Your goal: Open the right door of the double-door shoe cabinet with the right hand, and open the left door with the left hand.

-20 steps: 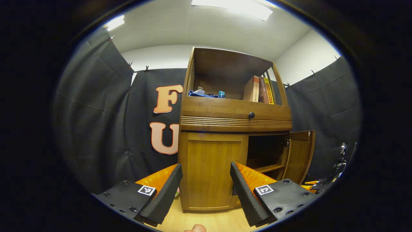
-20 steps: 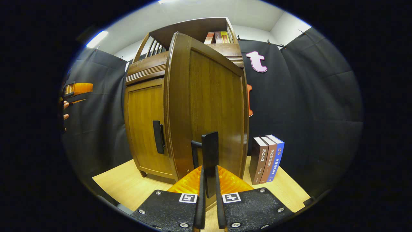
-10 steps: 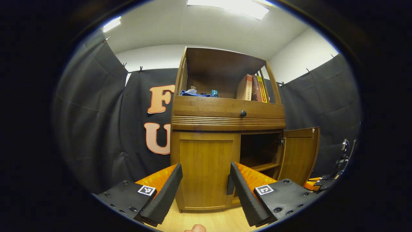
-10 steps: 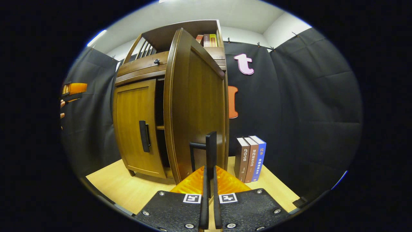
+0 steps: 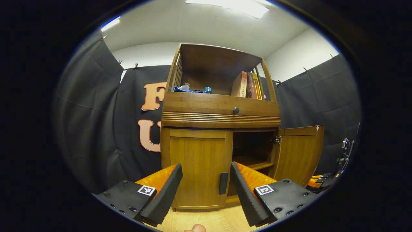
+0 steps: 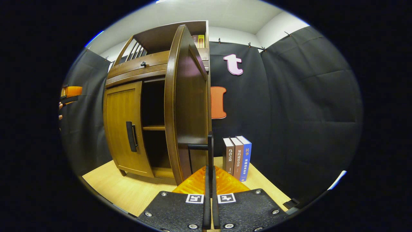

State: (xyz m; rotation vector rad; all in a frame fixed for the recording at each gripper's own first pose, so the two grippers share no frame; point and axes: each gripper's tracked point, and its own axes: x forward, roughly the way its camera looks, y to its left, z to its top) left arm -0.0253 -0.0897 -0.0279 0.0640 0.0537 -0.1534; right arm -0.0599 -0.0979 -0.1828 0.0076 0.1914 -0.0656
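We stood in front of a wooden double-door shoe cabinet (image 5: 220, 109) resting on a pale wood surface (image 6: 128, 190). The first half of the task looked largely done: the right door (image 5: 297, 154) was swung well open on its hinges, showing a dark interior with a shelf (image 5: 252, 162). In the right gripper view that right door (image 6: 186, 100) appeared almost edge-on, and our right tongs (image 6: 209, 180) were closed on its dark handle (image 6: 208, 151), both fingers pressed against the handle's thin bar. We judged the door could be let go or carried a little wider.

The second half was not yet begun. The left door (image 5: 198, 170) sat flush and shut, its dark vertical handle (image 5: 223, 183) at the inner edge. Our left tongs (image 5: 206, 190) were spread wide and empty, held in front of that door with the handle showing between the fingers but not touched. We judged that what remained was to bring the left tongs onto the handle, close them, and pull the door outward.

Three books (image 6: 237, 158) stood upright on the surface just beside the cabinet's right side, behind the open door
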